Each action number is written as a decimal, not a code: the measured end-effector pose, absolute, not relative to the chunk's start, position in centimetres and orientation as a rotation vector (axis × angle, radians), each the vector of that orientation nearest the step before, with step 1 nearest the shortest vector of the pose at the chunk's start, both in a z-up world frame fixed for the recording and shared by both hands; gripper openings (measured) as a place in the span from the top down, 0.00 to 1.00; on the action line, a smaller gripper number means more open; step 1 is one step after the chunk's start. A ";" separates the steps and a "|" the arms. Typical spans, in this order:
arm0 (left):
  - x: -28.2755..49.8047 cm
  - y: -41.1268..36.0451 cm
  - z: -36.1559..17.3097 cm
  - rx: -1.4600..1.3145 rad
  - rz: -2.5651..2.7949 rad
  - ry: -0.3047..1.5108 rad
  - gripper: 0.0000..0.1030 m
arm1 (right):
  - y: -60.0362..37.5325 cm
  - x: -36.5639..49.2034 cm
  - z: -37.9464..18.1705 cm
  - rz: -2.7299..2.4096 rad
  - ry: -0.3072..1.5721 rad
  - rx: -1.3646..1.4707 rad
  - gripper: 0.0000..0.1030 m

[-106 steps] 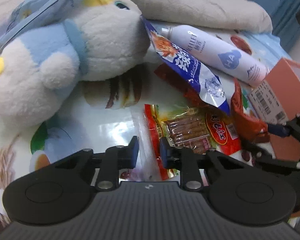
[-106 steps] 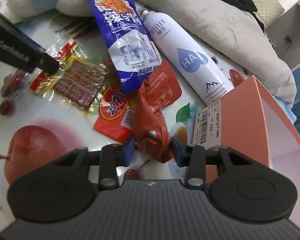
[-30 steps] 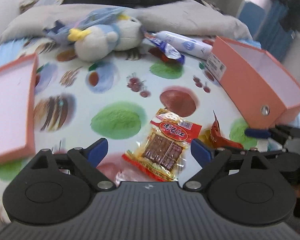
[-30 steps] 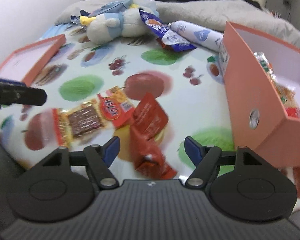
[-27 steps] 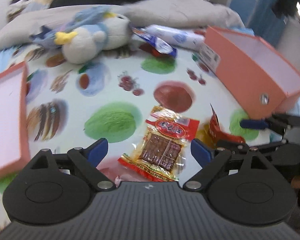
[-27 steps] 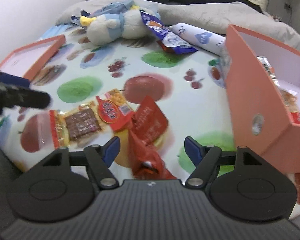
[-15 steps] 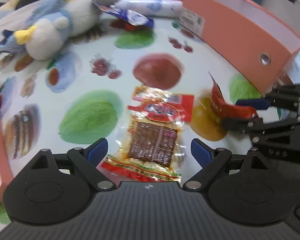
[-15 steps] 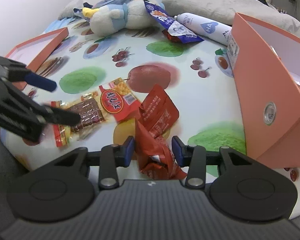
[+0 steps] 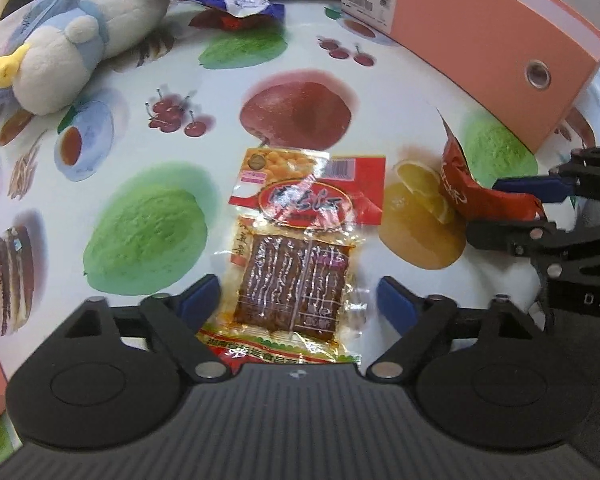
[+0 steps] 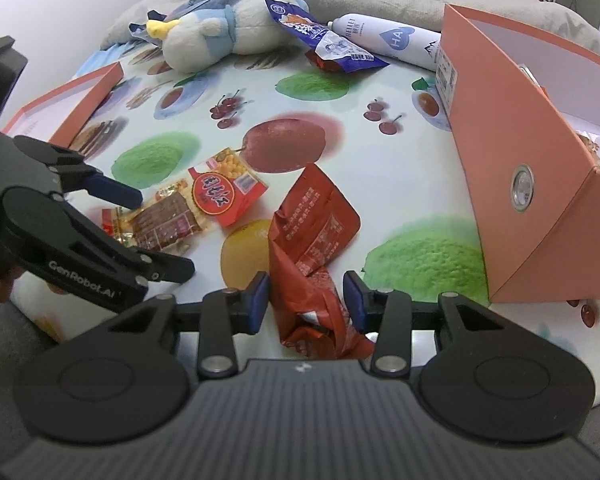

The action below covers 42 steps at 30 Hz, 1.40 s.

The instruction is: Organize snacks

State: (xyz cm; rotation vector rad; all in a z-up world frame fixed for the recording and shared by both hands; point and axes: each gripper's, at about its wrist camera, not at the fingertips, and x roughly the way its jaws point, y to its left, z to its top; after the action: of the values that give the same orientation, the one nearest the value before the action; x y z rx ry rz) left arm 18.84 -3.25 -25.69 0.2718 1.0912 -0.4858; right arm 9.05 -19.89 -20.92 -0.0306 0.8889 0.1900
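A clear packet of brown dried strips with a red label [image 9: 296, 248] lies flat on the fruit-print tablecloth. My left gripper [image 9: 298, 304] straddles its near end. The jaws are closing, and the pads stand just off the wrapper's edges. From the right wrist view the same packet [image 10: 172, 220] lies under the left gripper [image 10: 164, 236]. A crumpled red foil packet [image 10: 308, 240] rests on the cloth, and my right gripper [image 10: 305, 304] is shut on its near end. That grip also shows at the right of the left wrist view, right gripper [image 9: 484, 208] on the red packet [image 9: 456, 184].
An open orange box [image 10: 520, 152] with snacks inside stands at the right. Its lid [image 10: 68, 100] lies at the left edge. At the back lie a plush toy [image 10: 216, 36], a blue snack bag [image 10: 320, 40], a white spray bottle [image 10: 392, 40] and grey bedding.
My left gripper has come down close over the strip packet and its jaws have narrowed a little. The right jaws went from wide apart to closed around the red packet.
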 end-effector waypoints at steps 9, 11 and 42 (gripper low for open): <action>18.9 -3.0 -24.8 0.188 -0.406 1.090 0.40 | -19.9 9.3 -20.5 0.189 0.886 -0.034 0.59; 19.1 -2.6 -24.5 0.146 -0.391 1.096 0.41 | -19.9 9.4 -20.3 0.181 0.886 -0.036 0.59; 22.0 -0.9 -11.3 -0.212 -0.262 0.875 0.42 | -20.5 12.5 -11.4 0.205 0.741 -0.063 0.75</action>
State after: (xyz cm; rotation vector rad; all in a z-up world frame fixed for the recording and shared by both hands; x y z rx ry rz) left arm 21.98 -0.87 -11.29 -0.2116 0.8747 -0.2617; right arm 12.53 -20.49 -11.35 -0.0635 0.7411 0.2050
